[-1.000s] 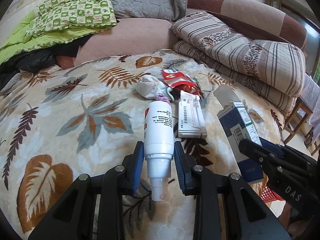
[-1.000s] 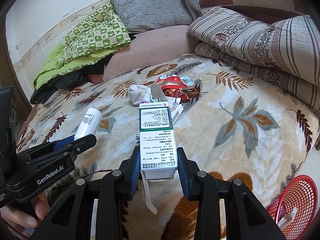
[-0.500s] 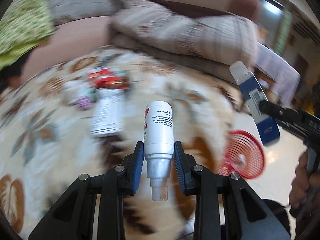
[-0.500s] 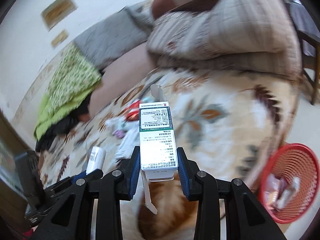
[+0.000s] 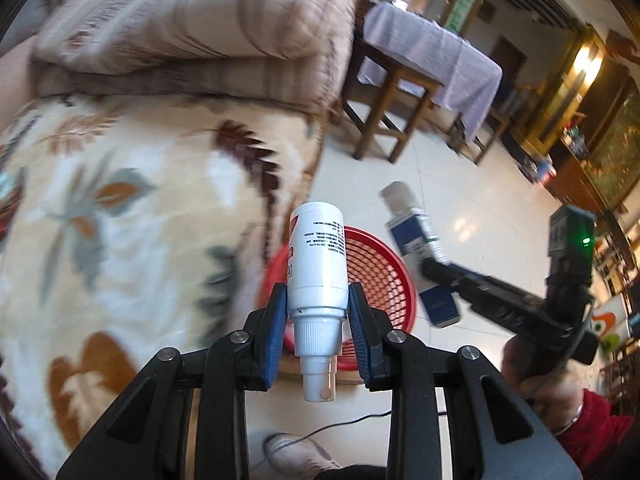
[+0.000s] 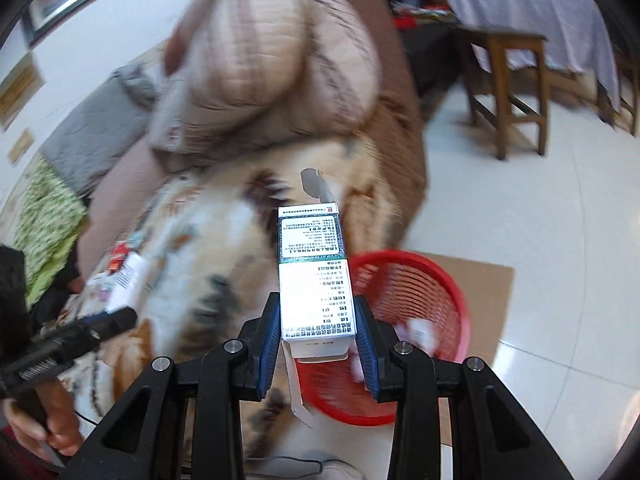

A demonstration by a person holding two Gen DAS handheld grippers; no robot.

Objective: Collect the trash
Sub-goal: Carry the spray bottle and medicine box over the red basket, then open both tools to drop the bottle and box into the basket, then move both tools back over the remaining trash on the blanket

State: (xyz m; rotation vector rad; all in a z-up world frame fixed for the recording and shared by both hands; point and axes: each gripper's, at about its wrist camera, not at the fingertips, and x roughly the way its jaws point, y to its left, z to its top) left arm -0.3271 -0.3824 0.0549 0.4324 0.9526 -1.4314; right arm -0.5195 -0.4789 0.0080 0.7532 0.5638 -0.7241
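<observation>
Left wrist view: your left gripper [image 5: 318, 334] is clamped on the bottle [image 5: 318, 264], blue pads pressed to either side of its lower body, nozzle pointing back at the camera. Past the bottle the red basket [image 5: 376, 280] stands on the floor [image 5: 460, 200] right beside the blanket [image 5: 120, 208] edge, and the bottle's base lies over its rim in this picture. To the right your right gripper [image 5: 430, 270] holds the box [image 5: 420, 252] out above the floor near the basket, a red sleeve [image 5: 592, 420] behind it. Farther off is a folded quilt [image 5: 192, 32] on the bed and a wooden table [image 5: 400, 92] under a pale cloth.

From the right wrist view, your right gripper [image 6: 316, 340] is closed on the box [image 6: 312, 272], pads on its two narrow sides, a flap hanging loose at the near end. The basket [image 6: 436, 292] sits just behind and to the right, on cardboard [image 6: 488, 292], with white scraps inside. At the left edge your left gripper [image 6: 120, 318] shows with the bottle [image 6: 128, 280], both blurred. The quilt [image 6: 272, 68] lies beyond.
</observation>
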